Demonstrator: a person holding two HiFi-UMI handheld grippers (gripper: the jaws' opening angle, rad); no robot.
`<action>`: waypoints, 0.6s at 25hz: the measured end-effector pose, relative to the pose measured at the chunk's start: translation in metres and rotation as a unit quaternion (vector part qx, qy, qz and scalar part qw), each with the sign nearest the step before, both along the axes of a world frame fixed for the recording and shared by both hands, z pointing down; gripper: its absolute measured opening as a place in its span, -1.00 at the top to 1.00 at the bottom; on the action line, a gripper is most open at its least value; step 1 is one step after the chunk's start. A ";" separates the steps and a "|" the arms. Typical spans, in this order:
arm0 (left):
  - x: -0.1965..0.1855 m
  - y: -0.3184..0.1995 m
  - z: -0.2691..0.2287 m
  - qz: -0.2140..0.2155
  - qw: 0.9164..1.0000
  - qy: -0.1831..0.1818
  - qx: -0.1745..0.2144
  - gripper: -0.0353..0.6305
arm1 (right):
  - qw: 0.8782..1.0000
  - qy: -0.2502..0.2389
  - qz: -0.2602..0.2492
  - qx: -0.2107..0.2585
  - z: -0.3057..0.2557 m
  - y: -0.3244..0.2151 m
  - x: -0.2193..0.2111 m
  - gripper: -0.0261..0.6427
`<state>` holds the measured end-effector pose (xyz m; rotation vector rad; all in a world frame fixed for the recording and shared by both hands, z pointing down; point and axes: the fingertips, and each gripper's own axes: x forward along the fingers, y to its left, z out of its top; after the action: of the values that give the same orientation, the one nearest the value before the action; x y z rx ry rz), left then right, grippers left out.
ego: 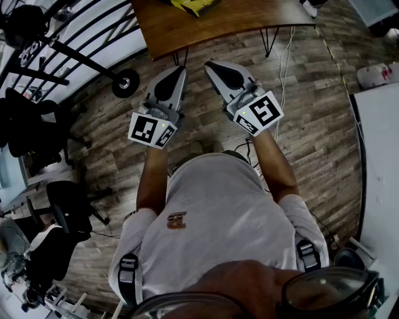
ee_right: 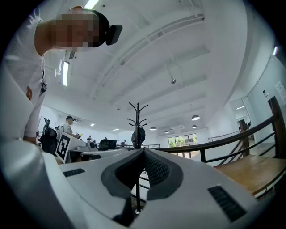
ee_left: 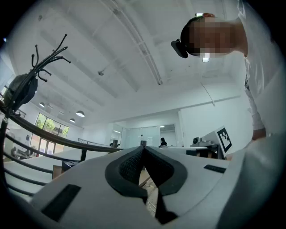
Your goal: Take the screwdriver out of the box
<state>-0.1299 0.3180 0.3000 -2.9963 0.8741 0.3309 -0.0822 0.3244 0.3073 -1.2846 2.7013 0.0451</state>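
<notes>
My left gripper (ego: 179, 70) and right gripper (ego: 210, 65) both clenched, empty, over plank floor (ego: 312, 93); desk (ego: 212, 28) just ahead.

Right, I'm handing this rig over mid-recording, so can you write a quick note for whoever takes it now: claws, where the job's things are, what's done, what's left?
Left claw: shut, empty, held out in front of the person over the wood-plank floor.
Right claw: shut, empty, beside the left one.
Job's things: no box or screwdriver shows in any view. A brown wooden table stands just ahead. A yellow item lies on it at the picture's edge, too cropped to identify.
Done: nothing that can be seen.
Left: find the box, open a claw, take the screwdriver out.
</notes>
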 end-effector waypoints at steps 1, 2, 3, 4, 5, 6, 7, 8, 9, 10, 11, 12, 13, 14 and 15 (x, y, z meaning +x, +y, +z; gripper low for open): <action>0.002 0.000 0.000 0.000 1.000 -0.001 0.001 0.83 | 1.000 0.001 0.000 0.002 0.000 0.000 0.002 0.83; 0.004 0.000 0.000 0.001 1.000 -0.001 0.002 0.83 | 1.000 0.001 0.000 0.003 0.000 -0.001 0.003 0.83; 0.005 -0.001 0.000 0.001 1.000 -0.001 0.003 0.83 | 1.000 0.002 0.000 0.004 0.000 -0.001 0.005 0.83; 0.007 -0.001 -0.001 0.000 1.000 -0.001 0.004 0.83 | 1.000 0.002 0.000 0.004 -0.001 -0.002 0.007 0.83; 0.009 -0.002 -0.001 -0.001 1.000 -0.001 0.004 0.83 | 1.000 0.003 -0.001 0.004 -0.001 -0.002 0.008 0.83; 0.010 -0.003 -0.002 -0.002 1.000 -0.002 0.004 0.83 | 1.000 0.003 -0.002 0.004 -0.002 -0.003 0.010 0.83; 0.012 -0.004 -0.003 -0.002 1.000 -0.002 0.004 0.83 | 1.000 0.003 -0.003 0.003 -0.002 -0.003 0.012 0.83; 0.014 -0.004 -0.003 -0.003 1.000 -0.003 0.004 0.83 | 1.000 0.003 -0.003 0.003 -0.002 -0.003 0.014 0.83; 0.015 -0.005 -0.003 -0.004 1.000 -0.003 0.004 0.83 | 1.000 0.003 -0.003 0.003 -0.001 -0.004 0.016 0.83; 0.017 -0.006 -0.003 -0.005 1.000 -0.004 0.004 0.83 | 1.000 0.003 -0.004 0.003 -0.001 -0.004 0.018 0.83; 0.018 -0.007 -0.002 -0.006 1.000 -0.005 0.004 0.83 | 1.000 0.003 -0.005 0.002 0.000 -0.004 0.020 0.83; 0.020 -0.008 -0.002 -0.007 1.000 -0.006 0.004 0.83 | 1.000 0.003 -0.008 0.002 0.000 -0.005 0.021 0.83; 0.021 -0.009 -0.001 -0.009 1.000 -0.007 0.003 0.83 | 1.000 0.002 -0.012 0.001 0.001 -0.005 0.024 0.83; 0.023 -0.010 -0.001 -0.011 1.000 -0.009 0.003 0.83 | 1.000 0.000 -0.015 0.001 0.001 -0.004 0.026 0.83; 0.025 -0.010 -0.001 -0.014 1.000 -0.010 0.003 0.83 | 1.000 -0.003 -0.017 0.001 0.001 -0.003 0.030 0.83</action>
<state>-0.1046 0.3076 0.2994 -2.9745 0.9104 0.3022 -0.0520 0.3211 0.3079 -1.2355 2.7177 0.0404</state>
